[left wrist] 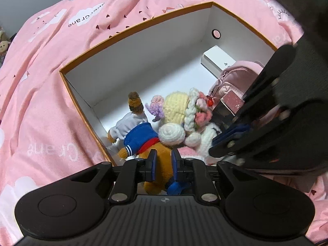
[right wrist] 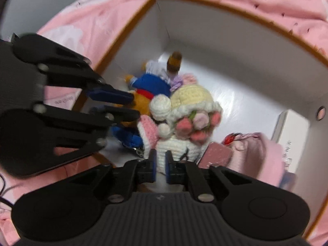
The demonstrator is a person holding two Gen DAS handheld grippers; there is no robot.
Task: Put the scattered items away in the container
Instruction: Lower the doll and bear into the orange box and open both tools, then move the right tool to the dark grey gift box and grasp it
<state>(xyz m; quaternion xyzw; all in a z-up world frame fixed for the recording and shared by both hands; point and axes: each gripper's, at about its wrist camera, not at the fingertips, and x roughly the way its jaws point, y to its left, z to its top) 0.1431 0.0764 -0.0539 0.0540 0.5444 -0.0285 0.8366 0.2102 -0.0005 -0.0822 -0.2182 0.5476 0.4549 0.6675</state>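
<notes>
An orange-rimmed box (left wrist: 131, 30) with white walls sits on pink bedding. Inside lies a brown plush bear (left wrist: 141, 135) in a blue and white sailor top. My left gripper (left wrist: 164, 153) is shut on its brown body, low in the box's near left corner. Leaning on the bear is a crochet doll (right wrist: 190, 96) with a cream hat and pink flowers. My right gripper (right wrist: 161, 155) is shut on the doll's white lower part. Each gripper shows in the other's view: the right gripper (left wrist: 213, 146) at the right, the left gripper (right wrist: 136, 106) at the left.
A small white carton (left wrist: 219, 61) lies against the box's far right wall, below a round hole (left wrist: 215, 33). A pink pouch (left wrist: 237, 73) with a red charm and a flat pink case (left wrist: 233, 100) rest beside it. Pink bedding (left wrist: 51, 82) surrounds the box.
</notes>
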